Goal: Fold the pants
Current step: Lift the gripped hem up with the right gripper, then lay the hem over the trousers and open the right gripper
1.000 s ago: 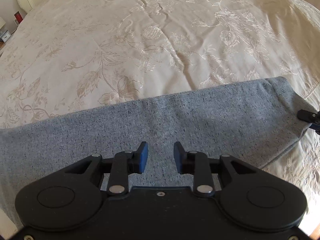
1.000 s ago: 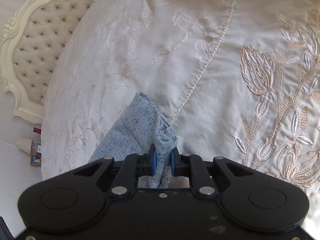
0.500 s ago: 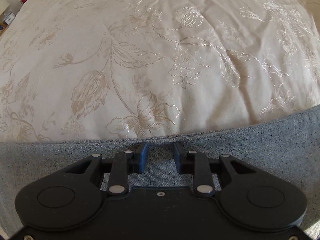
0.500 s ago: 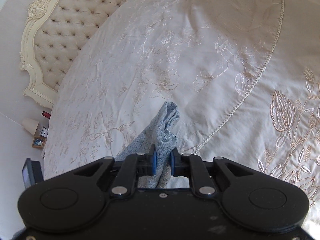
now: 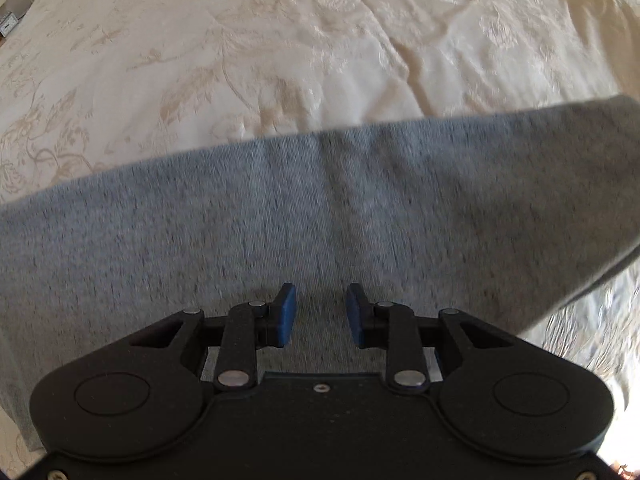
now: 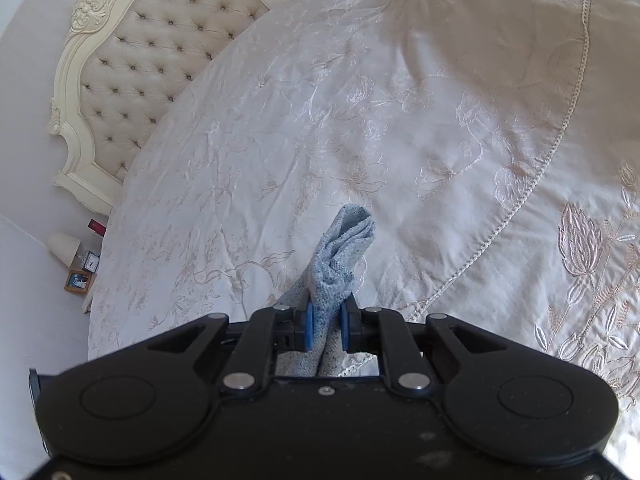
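Right now the pants [image 5: 320,208] lie as a long grey band across the bed [image 5: 280,40], on its embroidered cream cover. Right tongs [image 6: 325,322] are clamped on a bunched end of the pants [image 6: 340,256], fabric squeezed between the blue pads and sticking up past them; holding one end like this looks like the lead-in to carrying it over for the fold. Left tongs [image 5: 321,314] hang over the flat part with jaws partly apart, nothing between the pads. My guess: they're there to pin or pinch the fabric at the fold line so the rest doesn't drag. Can't tell if the pads touch the cloth; view is motion-blurred. Headboard [image 6: 132,80] sits far left in the right view, well clear.
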### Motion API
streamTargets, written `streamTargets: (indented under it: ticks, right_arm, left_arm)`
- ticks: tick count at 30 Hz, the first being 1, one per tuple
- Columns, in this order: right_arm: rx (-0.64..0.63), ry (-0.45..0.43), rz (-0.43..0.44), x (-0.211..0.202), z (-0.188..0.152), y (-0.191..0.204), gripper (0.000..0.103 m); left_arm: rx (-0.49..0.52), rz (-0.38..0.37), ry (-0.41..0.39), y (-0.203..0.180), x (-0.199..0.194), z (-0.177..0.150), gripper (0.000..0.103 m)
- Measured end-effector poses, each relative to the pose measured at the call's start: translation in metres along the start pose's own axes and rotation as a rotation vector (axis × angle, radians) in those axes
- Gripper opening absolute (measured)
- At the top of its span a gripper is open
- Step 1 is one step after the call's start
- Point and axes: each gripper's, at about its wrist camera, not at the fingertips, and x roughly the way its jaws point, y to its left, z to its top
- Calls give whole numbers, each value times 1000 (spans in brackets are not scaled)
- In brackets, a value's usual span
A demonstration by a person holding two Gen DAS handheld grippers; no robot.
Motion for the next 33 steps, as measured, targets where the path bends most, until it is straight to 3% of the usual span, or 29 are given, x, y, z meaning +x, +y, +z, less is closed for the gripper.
streamTargets:
  ticks: [4, 6, 9, 13, 18, 22, 26, 31, 33]
  right_arm:
    - [-27, -10, -10, -6, -2, 10, 14]
    - [-44, -17, -14, -8, -3, 19, 14]
    - [-80, -34, -19, -11, -8, 36, 14]
    - [-145, -57, 1, -18, -17, 74, 14]
    - [-271, -56, 76, -21, -48, 151, 14]
    - [-401, -20, 157, -7, -97, 223, 14]
    - [-464, 73, 213, 35, -160, 273, 14]
    - [-609, 201, 164, 94, -243, 307, 15]
    - [-662, 239, 117, 111, -266, 310, 21]
  left_arm:
    - [50, 15, -9, -8, 14, -6, 36]
    - [31, -19, -24, -2, 5, -1, 36]
    - [-40, -70, -64, 25, -14, 1, 38]
    - [-111, -75, -98, 76, -38, -10, 38]
    - [-188, -51, -106, 143, -56, -39, 38]
    - [-247, -15, -109, 196, -61, -65, 38]
    - [-291, 8, -91, 242, -62, -88, 37]
    - [-316, 18, -85, 278, -62, -103, 37]
    - [-311, 15, -94, 288, -64, -107, 37]
